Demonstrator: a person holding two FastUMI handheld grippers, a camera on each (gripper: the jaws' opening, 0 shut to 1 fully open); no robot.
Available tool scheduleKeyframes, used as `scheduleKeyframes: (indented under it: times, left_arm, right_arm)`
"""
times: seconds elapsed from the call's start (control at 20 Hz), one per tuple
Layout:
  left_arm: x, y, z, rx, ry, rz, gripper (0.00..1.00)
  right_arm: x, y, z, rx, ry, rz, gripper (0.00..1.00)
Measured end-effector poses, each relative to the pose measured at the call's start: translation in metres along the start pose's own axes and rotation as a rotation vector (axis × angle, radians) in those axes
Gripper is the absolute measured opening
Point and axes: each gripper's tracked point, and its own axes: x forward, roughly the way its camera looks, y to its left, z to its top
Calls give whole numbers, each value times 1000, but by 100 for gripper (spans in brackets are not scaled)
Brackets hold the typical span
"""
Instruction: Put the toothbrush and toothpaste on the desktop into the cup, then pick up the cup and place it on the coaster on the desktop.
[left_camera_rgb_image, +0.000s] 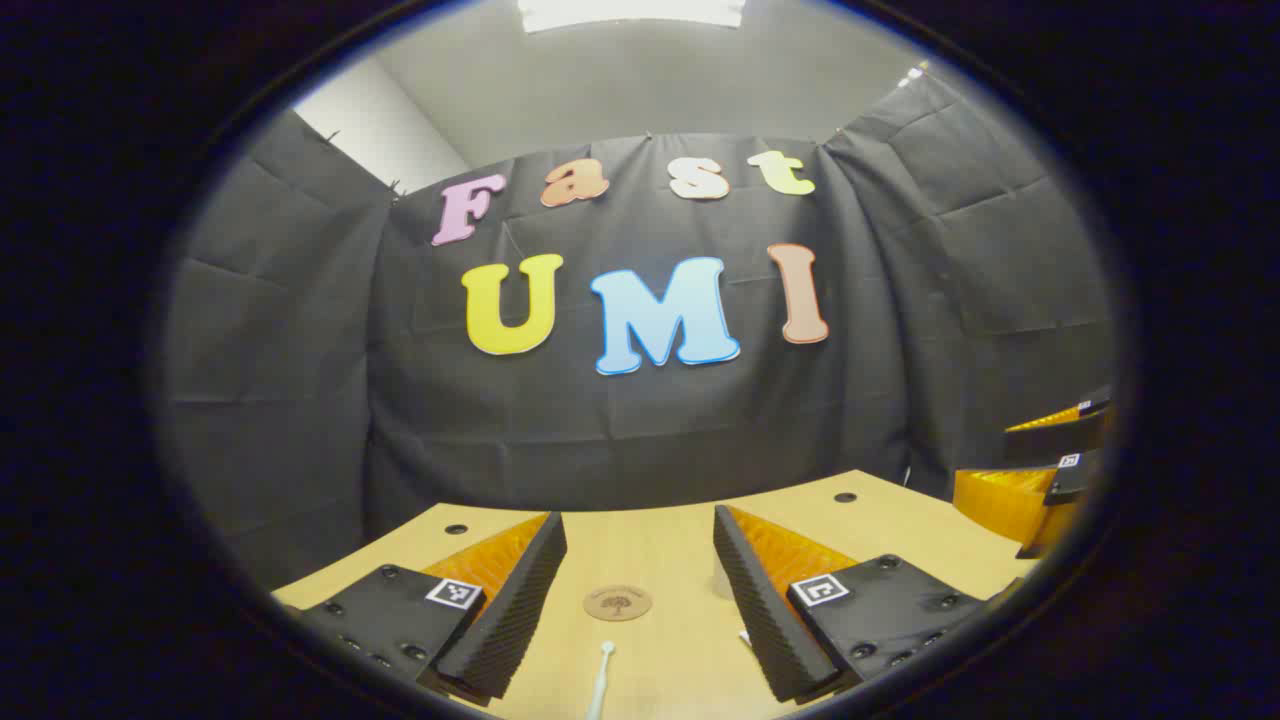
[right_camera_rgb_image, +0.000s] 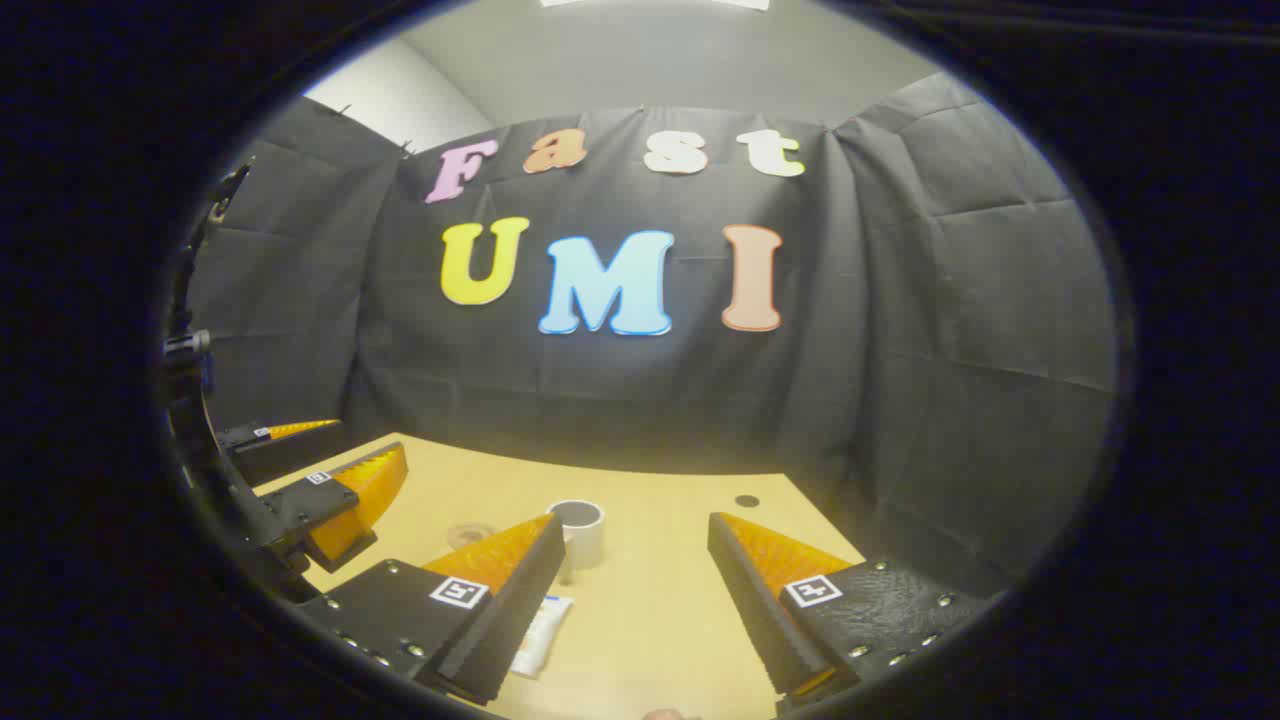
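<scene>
In the left gripper view my left gripper (left_camera_rgb_image: 640, 520) stands open above the wooden desktop (left_camera_rgb_image: 660, 540). A round brown coaster (left_camera_rgb_image: 617, 603) lies between its fingers, and the white toothbrush (left_camera_rgb_image: 602, 675) shows its tip just in front of that. In the right gripper view my right gripper (right_camera_rgb_image: 632, 524) is open too, holding nothing. A white cup (right_camera_rgb_image: 580, 532) stands upright beyond its left finger. The toothpaste (right_camera_rgb_image: 540, 632) lies flat, partly hidden under that finger. The coaster (right_camera_rgb_image: 470, 535) shows faintly to the left of the cup.
The right gripper's fingers (left_camera_rgb_image: 1040, 490) show at the right edge of the left gripper view; the left gripper's fingers (right_camera_rgb_image: 360, 485) show at the left of the right gripper view. Small round holes (left_camera_rgb_image: 845, 497) mark the desktop near its far edge. Black cloth walls surround the desk.
</scene>
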Motion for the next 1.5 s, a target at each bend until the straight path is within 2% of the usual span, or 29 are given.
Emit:
scheduleKeyframes:
  times: [0.1,0.25,0.3,0.4,0.45,0.55,0.65,0.9,1.0,1.15,1.25,1.35,1.45,1.5]
  left_arm:
    - [4,23,5,-32,2,27,96]
    - [12,43,10,-56,-9,63,96]
    - [14,49,7,-54,3,78,96]
    - [20,51,6,-68,12,83,99]
    - [25,49,5,-74,16,77,94]
    - [34,48,0,-55,38,60,94]
    - [43,45,7,-57,20,37,98]
    - [57,35,11,-75,3,-38,96]
    - [58,34,6,-72,19,-60,94]
    - [60,31,-3,-80,49,-89,96]
    - [64,32,-16,-44,101,-106,94]
    - [68,31,-29,-23,151,-123,96]
    - [72,29,-45,-41,203,-132,99]
    - [73,30,-53,-49,231,-128,96]
  right_arm:
    - [11,19,13,5,-7,49,92]
    - [29,30,25,19,-26,83,92]
    - [34,29,21,26,-15,88,92]
    - [42,45,14,47,13,150,92]
    - [46,49,12,55,22,161,92]
    - [52,43,7,58,54,143,92]
    - [60,41,9,56,54,106,92]
    - [70,23,7,-10,46,8,92]
    - [71,23,0,-10,72,-3,92]
    - [74,25,-7,3,118,-7,92]
    - [78,28,-19,3,175,-3,92]
    - [83,29,-29,-4,224,-2,92]
    - [89,30,-43,0,280,-8,92]
    - [92,31,-50,8,312,-7,92]
